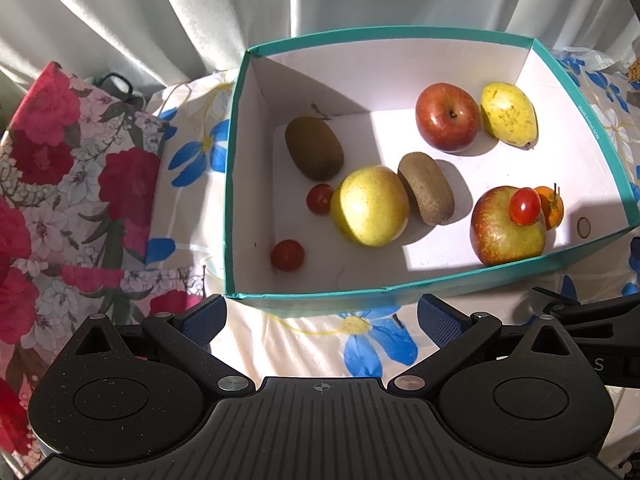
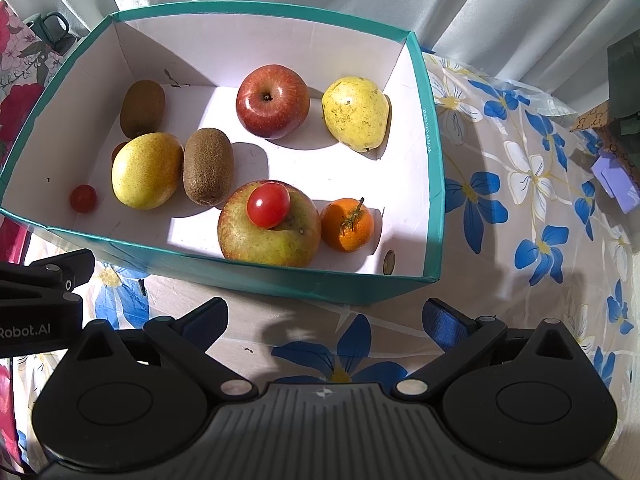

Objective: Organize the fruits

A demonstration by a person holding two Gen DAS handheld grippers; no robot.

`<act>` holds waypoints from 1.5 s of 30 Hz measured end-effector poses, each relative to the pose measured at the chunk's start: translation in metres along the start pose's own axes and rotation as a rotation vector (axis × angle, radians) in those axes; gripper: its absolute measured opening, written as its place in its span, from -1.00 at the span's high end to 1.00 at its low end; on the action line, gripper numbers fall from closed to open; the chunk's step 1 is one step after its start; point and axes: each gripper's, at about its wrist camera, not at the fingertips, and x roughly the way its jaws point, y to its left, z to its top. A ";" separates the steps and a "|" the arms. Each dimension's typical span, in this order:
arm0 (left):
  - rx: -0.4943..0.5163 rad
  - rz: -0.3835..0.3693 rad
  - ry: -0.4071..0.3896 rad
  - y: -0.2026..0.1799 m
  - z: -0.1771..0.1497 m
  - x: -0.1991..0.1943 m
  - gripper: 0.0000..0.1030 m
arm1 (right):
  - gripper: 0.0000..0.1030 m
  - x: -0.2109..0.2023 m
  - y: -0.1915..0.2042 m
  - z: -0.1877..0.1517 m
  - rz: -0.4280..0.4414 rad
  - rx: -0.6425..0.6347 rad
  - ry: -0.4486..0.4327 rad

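Note:
A teal box (image 1: 432, 286) (image 2: 434, 168) with a white inside holds several fruits: a red apple (image 1: 447, 117) (image 2: 273, 101), a yellow pear (image 1: 509, 113) (image 2: 355, 113), two kiwis (image 1: 314, 148) (image 2: 208, 166), a round yellow fruit (image 1: 370, 205) (image 2: 146, 170), a green-red apple (image 1: 507, 232) (image 2: 269, 236) with a cherry tomato (image 1: 525, 206) (image 2: 268, 205) on top, a mandarin (image 1: 553, 206) (image 2: 346, 225) and two more cherry tomatoes (image 1: 287, 255) (image 2: 83, 198). My left gripper (image 1: 320, 320) and right gripper (image 2: 325, 320) are open and empty, in front of the box.
A flower-print tablecloth (image 1: 360, 340) (image 2: 520, 200) covers the table. A pink floral bag (image 1: 60, 184) lies left of the box. A coin (image 2: 389, 261) lies in the box's near right corner. A curtain (image 1: 160, 8) hangs behind. Small boxes (image 2: 612, 176) sit at far right.

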 end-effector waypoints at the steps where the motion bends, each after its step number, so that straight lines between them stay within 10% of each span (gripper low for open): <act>1: -0.001 0.001 -0.001 0.000 0.000 0.000 -1.00 | -1.00 0.000 0.000 0.000 0.000 0.000 -0.001; 45: 0.002 0.006 -0.020 -0.003 -0.001 0.002 -1.00 | -1.00 0.003 -0.002 0.003 -0.006 -0.006 -0.005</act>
